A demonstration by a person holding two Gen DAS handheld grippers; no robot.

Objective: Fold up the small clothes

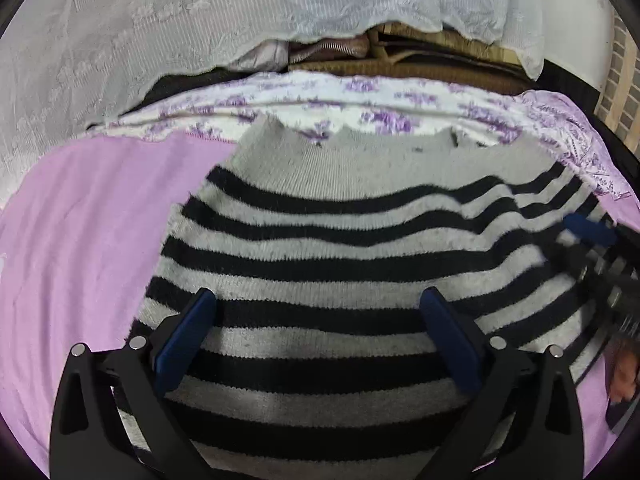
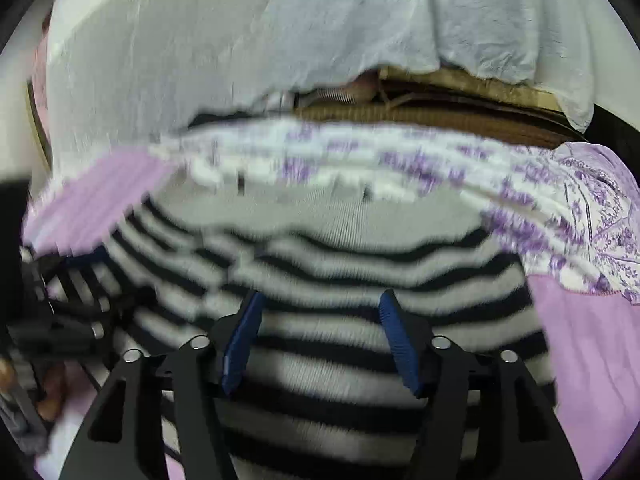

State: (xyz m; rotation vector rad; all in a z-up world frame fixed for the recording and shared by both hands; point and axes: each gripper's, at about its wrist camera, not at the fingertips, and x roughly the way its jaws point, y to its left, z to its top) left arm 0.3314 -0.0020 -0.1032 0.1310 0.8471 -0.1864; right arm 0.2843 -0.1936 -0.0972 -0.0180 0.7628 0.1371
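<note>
Blue-padded fingers [image 1: 450, 344] of the left hand-held gripper [image 1: 318, 300] stand wide apart over the striped sweater [image 1: 320, 248], holding nothing. Right hand-held gripper [image 2: 320, 300] is also open and empty above the same sweater, which lies flat on a lilac sheet [image 1: 80, 240]. Its grey hem reaches the flowered cloth [image 1: 360, 100].

No legible text or labels anywhere.

My right view is smeared by motion, so the sweater [image 2: 320, 264] stripes run together. Its near hem runs off the bottom edge. My other hand-held gripper [image 2: 60, 320] at left is too blurred to read.
</note>
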